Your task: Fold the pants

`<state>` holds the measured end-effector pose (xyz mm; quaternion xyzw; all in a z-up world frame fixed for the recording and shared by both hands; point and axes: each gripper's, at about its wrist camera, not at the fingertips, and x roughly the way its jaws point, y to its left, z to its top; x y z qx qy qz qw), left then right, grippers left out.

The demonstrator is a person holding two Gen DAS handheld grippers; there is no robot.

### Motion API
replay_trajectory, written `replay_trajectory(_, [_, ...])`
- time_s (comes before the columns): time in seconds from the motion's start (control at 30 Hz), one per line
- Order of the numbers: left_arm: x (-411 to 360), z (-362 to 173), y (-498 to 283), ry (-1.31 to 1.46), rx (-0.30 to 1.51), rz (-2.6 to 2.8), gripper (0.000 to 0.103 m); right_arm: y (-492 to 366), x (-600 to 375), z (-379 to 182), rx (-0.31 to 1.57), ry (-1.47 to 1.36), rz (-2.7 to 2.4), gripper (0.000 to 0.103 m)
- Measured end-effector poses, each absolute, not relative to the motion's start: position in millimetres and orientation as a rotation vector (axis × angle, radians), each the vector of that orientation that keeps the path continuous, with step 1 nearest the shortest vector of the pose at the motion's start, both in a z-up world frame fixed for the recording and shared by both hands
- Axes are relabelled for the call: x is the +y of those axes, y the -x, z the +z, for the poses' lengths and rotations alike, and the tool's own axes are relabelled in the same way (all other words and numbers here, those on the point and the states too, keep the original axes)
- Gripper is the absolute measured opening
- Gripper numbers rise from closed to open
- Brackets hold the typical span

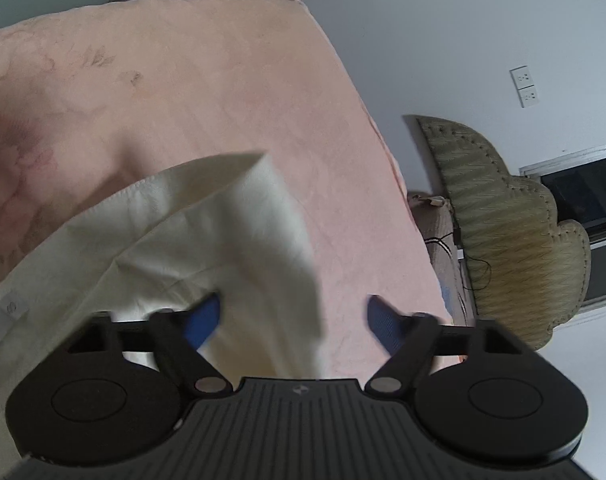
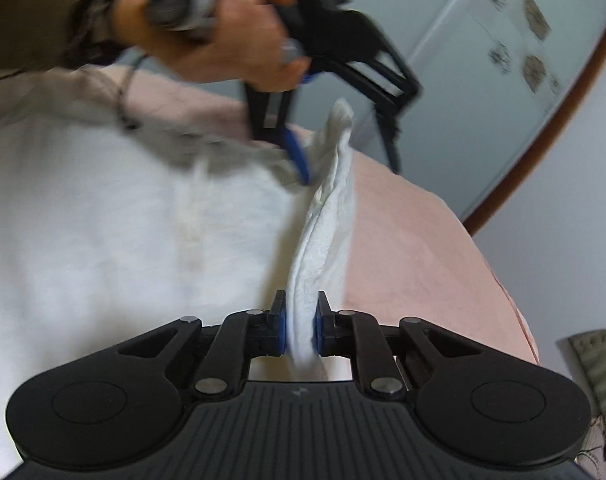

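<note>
1. The cream-white pants [image 1: 151, 240] lie on a bed under a pink bedspread [image 1: 207, 92], with one edge lifted off it.
2. The right gripper [image 2: 301, 330] has its blue-padded fingers [image 2: 279, 328] closed tight on a bunched fold of the pants, which rises away from it as a ridge.
3. The left gripper [image 1: 293, 320] has its fingers spread wide; cloth drapes between them, gripped by neither.
4. In the right wrist view, the person's left hand [image 2: 227, 36] holds that gripper over the far end of the ridge.
5. A woven chair [image 1: 515, 236] stands beside the bed.
</note>
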<state>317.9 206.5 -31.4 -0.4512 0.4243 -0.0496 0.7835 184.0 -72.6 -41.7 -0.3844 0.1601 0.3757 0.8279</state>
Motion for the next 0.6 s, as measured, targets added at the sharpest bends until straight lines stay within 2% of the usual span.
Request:
replay_trajectory(0.03, [204,-28,-313,0.935,0.922,-0.11,0.034,-179,-71,-43,0.34,0.821,0.785,0.013])
replay_trajectory(0.07, [200,-23,-306,0.881,0.92,-0.11,0.014,-175,-71,-45,0.341,0.814,0.766,0.013])
replay_trajectory(0.1, [197,-18,-295,0.838,0.902,-0.115,0.008,-172,-72,-46,0.347,0.803,0.745,0.013])
replay_trajectory(0.17, [193,-7,-266,0.761,0.845,-0.111,0.004,-159,-77,-49,0.315,0.802,0.675,0.015])
replay_trajectory(0.23, [190,5,-235,0.695,0.788,-0.117,0.004,-148,-87,-51,0.306,0.814,0.612,0.025])
replay_trajectory(0.5, [185,20,-163,0.637,0.699,-0.16,0.004,-150,-146,-66,0.443,0.781,0.317,0.025])
replay_trajectory(0.6, [185,14,-159,0.659,0.719,-0.15,0.004,-142,-156,-68,0.465,0.736,0.276,0.011])
